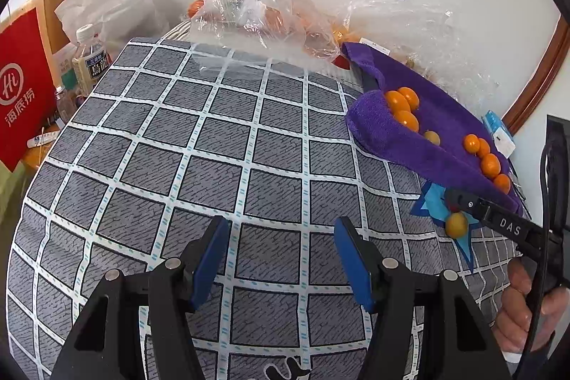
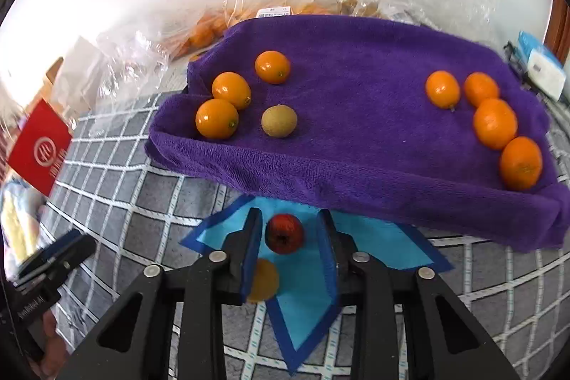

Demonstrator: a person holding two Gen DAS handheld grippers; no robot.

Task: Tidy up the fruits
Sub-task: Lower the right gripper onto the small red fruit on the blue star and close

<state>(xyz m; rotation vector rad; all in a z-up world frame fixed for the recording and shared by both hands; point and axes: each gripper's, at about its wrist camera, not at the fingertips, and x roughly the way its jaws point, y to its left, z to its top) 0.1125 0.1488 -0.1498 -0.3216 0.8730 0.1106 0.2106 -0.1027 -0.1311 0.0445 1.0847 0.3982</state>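
Loosely, right gripper (image 2: 289, 214) around red fruit (image 2: 285, 234)

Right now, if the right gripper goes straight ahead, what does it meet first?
Probably the red fruit lying between the right gripper's open fingers on the blue mat; past it, the purple towel's front edge. Depth is unclear.

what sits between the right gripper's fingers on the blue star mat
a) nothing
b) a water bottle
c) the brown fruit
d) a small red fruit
d: in the right wrist view a small red fruit lies on the blue star mat between the right gripper fingers, while the brown fruit is up on the purple towel.
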